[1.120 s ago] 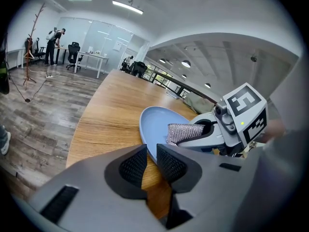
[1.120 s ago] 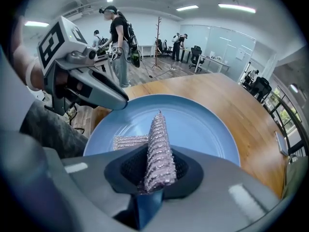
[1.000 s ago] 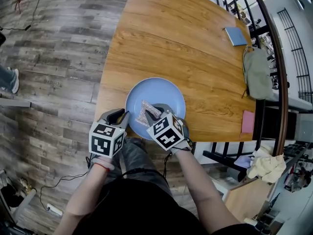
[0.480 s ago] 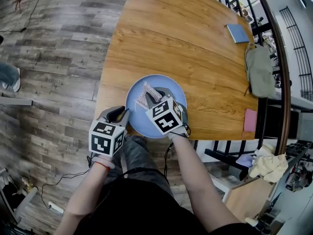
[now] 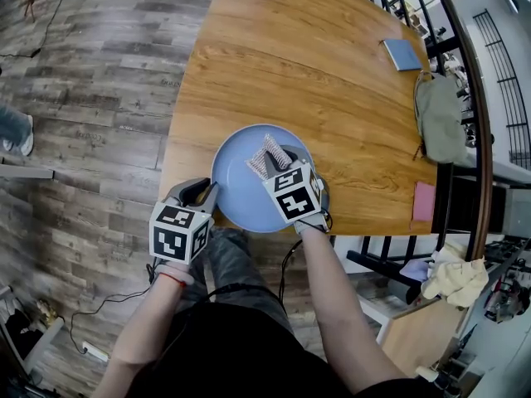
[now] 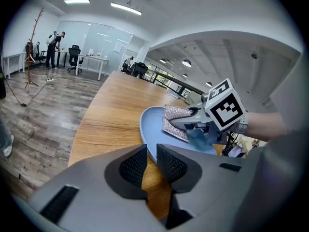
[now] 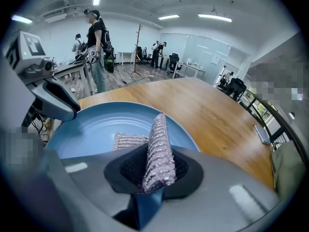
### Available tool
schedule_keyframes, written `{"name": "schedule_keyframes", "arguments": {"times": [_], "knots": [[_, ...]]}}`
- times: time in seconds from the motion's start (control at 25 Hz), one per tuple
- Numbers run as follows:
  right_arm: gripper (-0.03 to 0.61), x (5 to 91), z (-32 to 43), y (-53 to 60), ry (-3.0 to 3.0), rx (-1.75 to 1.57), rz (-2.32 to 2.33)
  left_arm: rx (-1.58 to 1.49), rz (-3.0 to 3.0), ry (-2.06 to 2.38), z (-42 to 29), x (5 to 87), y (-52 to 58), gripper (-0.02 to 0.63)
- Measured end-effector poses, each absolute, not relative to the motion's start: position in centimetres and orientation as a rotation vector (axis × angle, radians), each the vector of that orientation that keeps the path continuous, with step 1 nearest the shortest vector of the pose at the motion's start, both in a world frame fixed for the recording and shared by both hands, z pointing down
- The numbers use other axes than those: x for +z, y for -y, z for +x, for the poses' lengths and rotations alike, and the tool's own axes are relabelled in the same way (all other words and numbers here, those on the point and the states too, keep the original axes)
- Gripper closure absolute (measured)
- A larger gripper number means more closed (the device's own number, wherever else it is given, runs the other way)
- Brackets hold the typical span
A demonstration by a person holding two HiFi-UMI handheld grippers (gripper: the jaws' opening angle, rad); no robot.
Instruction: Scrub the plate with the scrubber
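Scrubber [image 5: 265, 157] shifted right on plate [image 5: 236, 196] | right fingers [image 7: 129, 169] grip it | left fingers [image 6: 133, 166] pinch rim

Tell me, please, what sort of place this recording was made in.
Most likely an open-plan office: beyond the wooden table there are desks with office chairs, glass partition walls and ceiling strip lights.
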State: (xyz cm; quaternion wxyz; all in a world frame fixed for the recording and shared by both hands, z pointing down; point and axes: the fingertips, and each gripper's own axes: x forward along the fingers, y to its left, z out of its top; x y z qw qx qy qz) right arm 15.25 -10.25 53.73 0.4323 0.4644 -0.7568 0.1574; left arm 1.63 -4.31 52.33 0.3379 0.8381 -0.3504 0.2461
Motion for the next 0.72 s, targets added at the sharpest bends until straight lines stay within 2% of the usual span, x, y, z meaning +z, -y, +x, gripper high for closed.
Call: {"name": "schedule_keyframes", "arguments": {"times": [0.28,0.72], "knots": [[0.511,53.9,16.9,8.4,1.828,0.418,1.186,0.663,2.19,0.896,1.5,52.6,4.5,0.555],[0.503,53.8,17.6,4.1,1.829,0.654,1.268,0.703,2.264,0.764,1.2,52.7,5.1,0.555]]}}
